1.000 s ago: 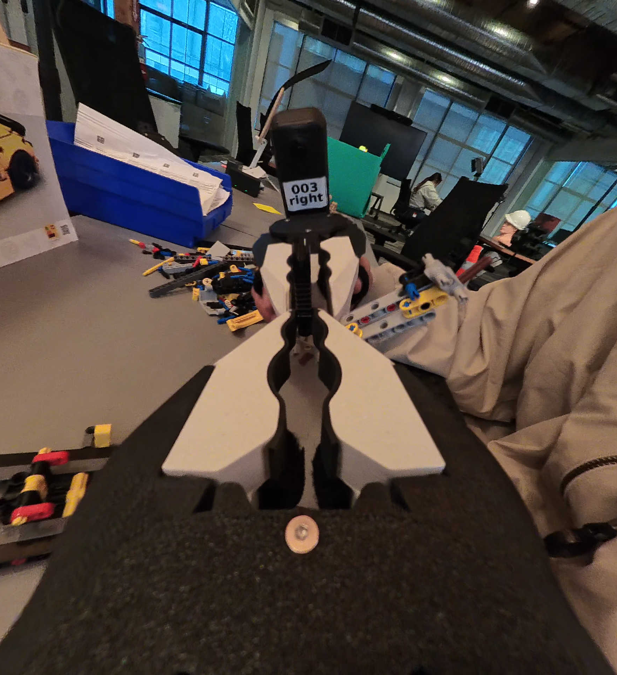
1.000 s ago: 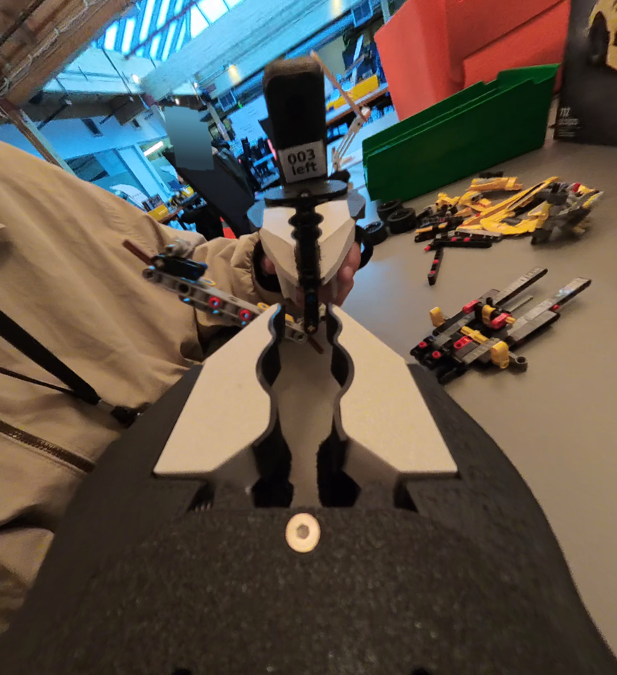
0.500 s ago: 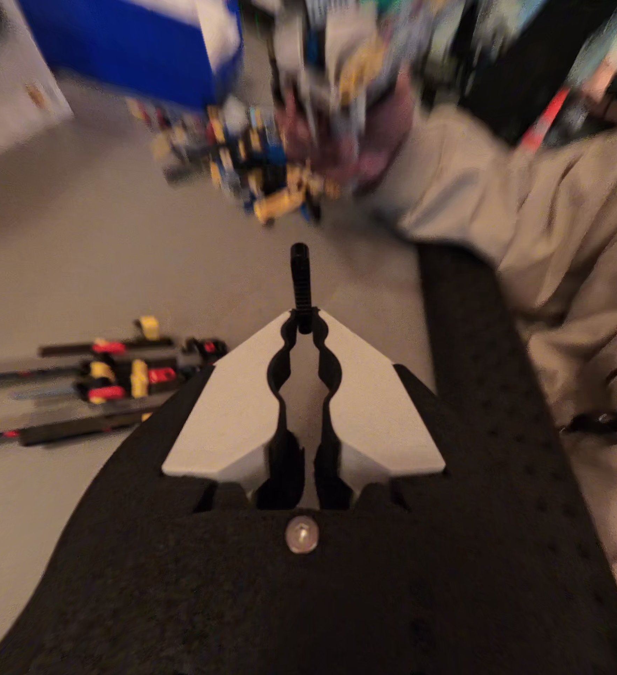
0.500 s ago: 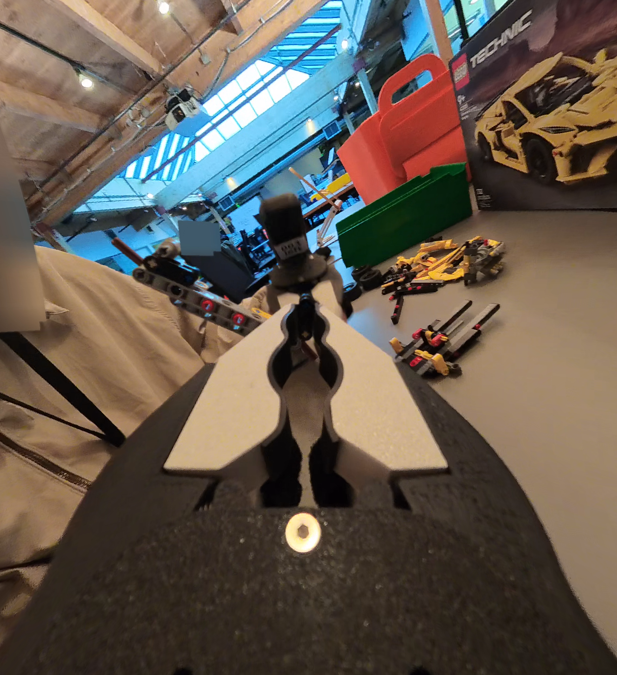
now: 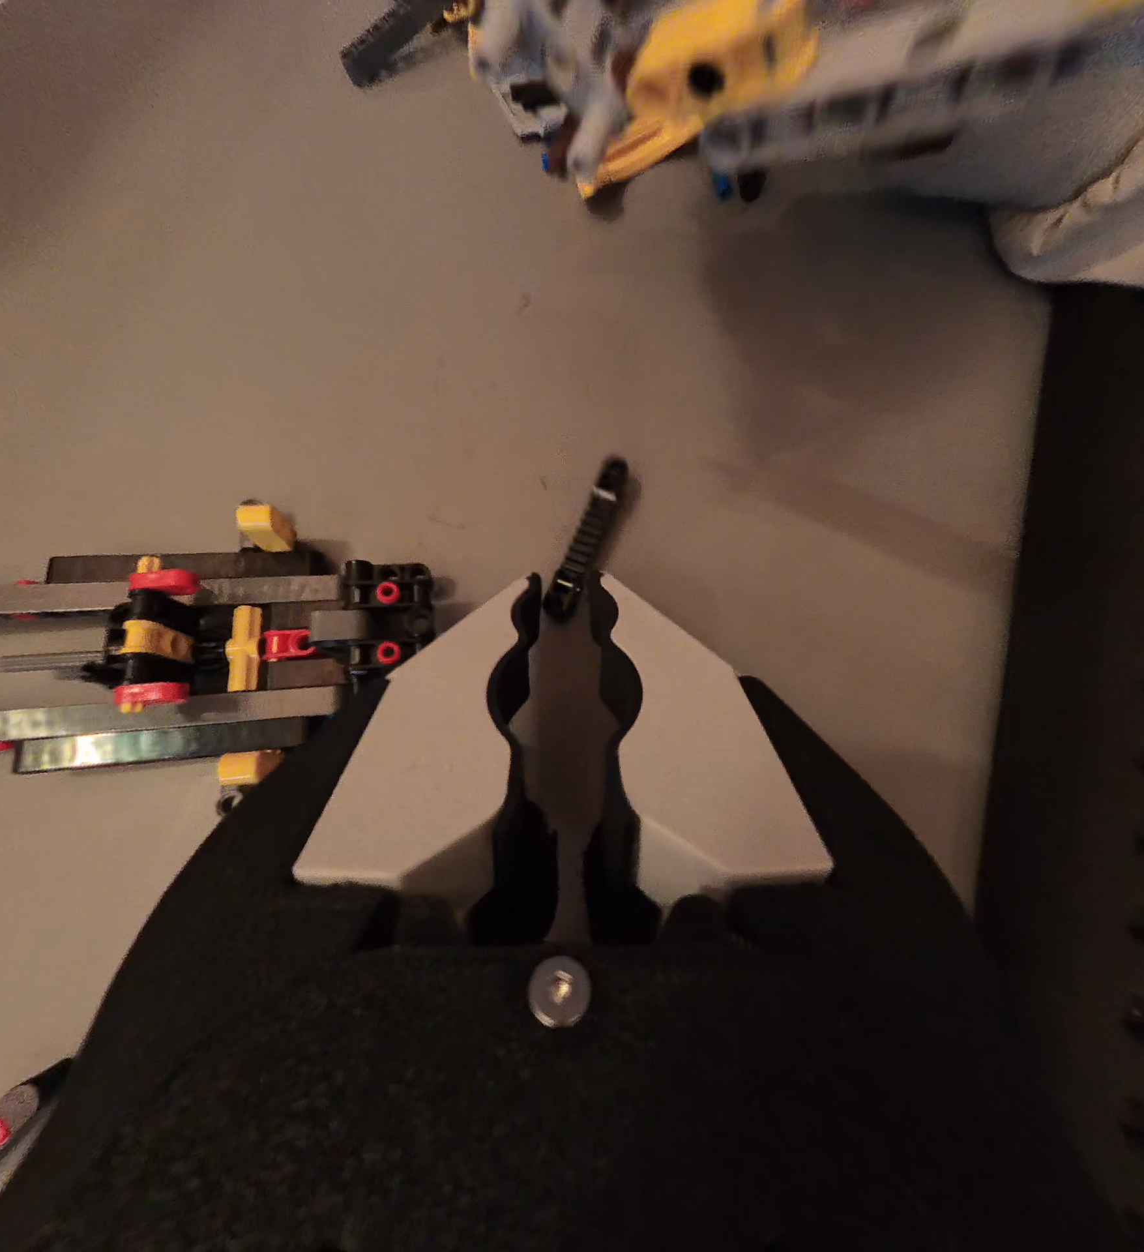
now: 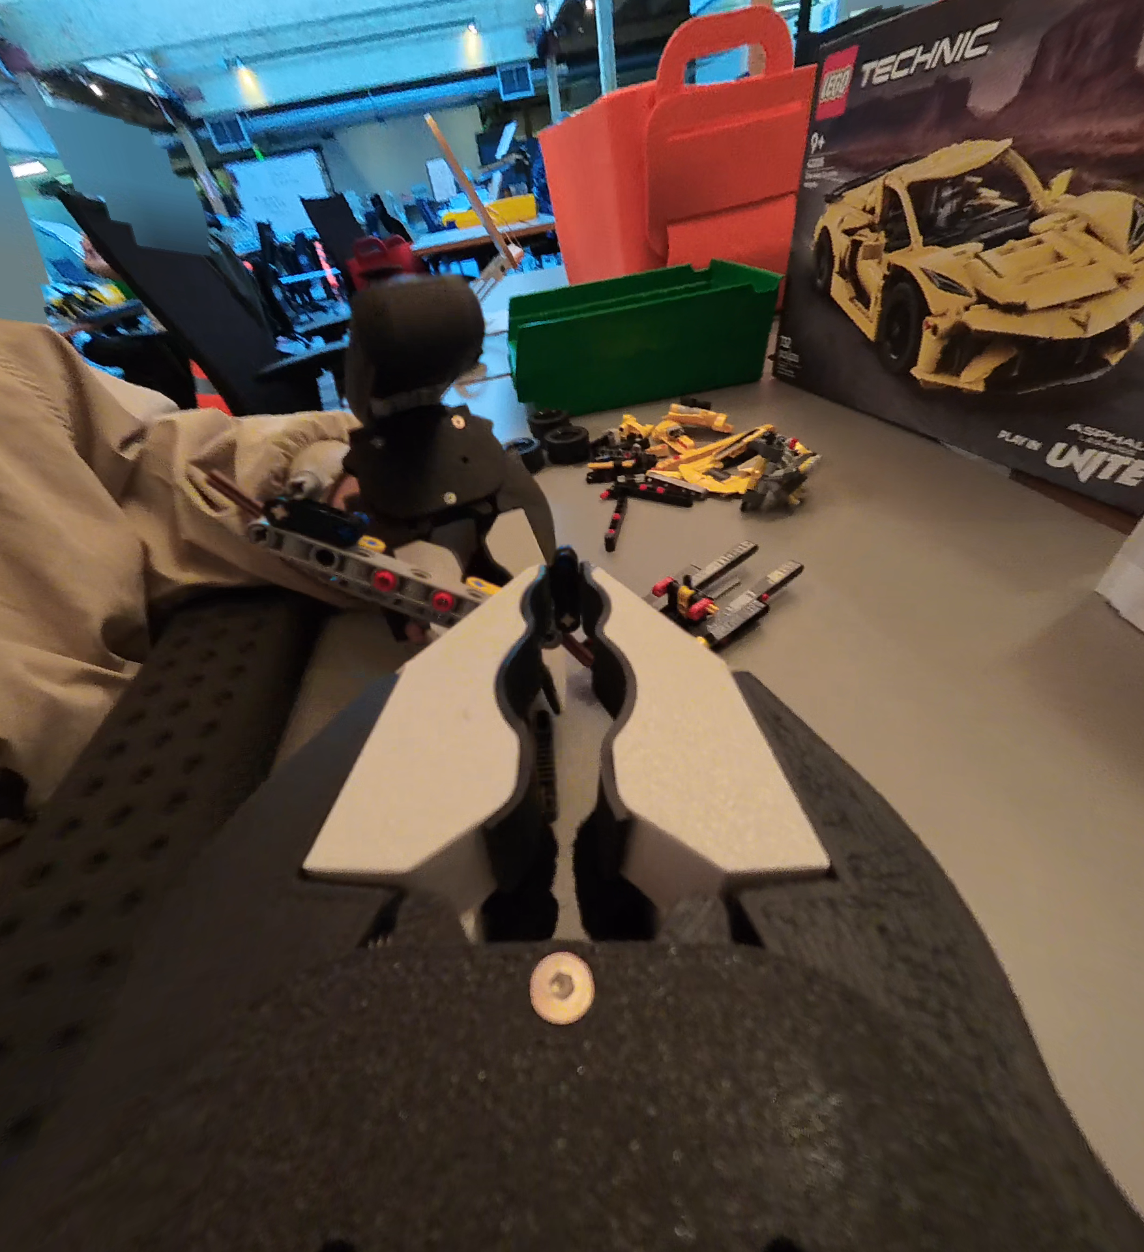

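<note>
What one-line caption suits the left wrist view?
Left gripper shut on a black ribbed rod above the grey table, beside a black-red-yellow brick assembly.

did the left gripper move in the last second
Yes. The left gripper, jaws shut on a black ribbed piece, tipped down toward the grey table; the black-and-yellow assembly sits higher in its view.

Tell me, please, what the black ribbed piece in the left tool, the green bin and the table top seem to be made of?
The black ribbed piece, clamped at the left tool tips, looks like moulded plastic: fine even ridges, dull sheen. The green bin looks like rigid glossy plastic, with smooth walls and a moulded rim. The table top is matte grey, probably laminate; the pictures leave that open.
</note>
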`<act>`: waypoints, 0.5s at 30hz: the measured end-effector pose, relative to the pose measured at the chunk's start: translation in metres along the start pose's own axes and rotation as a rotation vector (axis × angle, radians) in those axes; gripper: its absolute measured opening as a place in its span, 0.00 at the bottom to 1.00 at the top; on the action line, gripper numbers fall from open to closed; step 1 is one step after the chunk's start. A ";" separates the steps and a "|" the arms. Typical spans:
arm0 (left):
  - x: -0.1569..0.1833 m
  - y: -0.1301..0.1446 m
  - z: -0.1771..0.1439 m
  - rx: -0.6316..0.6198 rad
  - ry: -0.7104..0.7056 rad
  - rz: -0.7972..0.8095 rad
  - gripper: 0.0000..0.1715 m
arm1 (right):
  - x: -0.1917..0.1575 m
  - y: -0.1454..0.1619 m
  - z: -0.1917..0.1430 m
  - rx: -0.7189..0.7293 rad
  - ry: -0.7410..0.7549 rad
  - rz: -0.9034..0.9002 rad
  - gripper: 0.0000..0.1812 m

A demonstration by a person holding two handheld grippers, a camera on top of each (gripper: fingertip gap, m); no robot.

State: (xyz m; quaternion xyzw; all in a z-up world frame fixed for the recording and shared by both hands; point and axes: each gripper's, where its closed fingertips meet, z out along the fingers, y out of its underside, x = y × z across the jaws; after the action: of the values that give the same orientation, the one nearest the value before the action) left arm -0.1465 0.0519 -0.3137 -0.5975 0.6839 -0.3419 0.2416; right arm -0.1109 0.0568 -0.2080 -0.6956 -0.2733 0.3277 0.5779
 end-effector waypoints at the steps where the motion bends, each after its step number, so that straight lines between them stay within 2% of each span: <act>1: 0.000 -0.006 -0.003 0.031 0.005 -0.014 0.10 | 0.002 0.002 0.002 -0.011 0.021 -0.015 0.03; 5: 0.004 -0.043 -0.019 0.239 0.002 -0.028 0.14 | 0.017 0.000 0.009 -0.014 0.193 -0.077 0.03; 9: 0.005 -0.068 -0.026 0.369 -0.088 -0.012 0.18 | 0.022 -0.007 0.019 -0.016 0.321 -0.119 0.03; 12: -0.004 -0.080 -0.034 0.453 -0.120 -0.098 0.18 | 0.024 -0.009 0.022 -0.030 0.408 -0.185 0.03; 15: -0.024 -0.089 -0.054 0.572 -0.146 -0.218 0.18 | 0.021 -0.007 0.024 -0.026 0.397 -0.156 0.03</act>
State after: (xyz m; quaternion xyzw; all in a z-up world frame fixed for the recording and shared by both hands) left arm -0.1239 0.0801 -0.2131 -0.5979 0.4728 -0.5007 0.4103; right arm -0.1165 0.0892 -0.2065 -0.7306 -0.2114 0.1348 0.6351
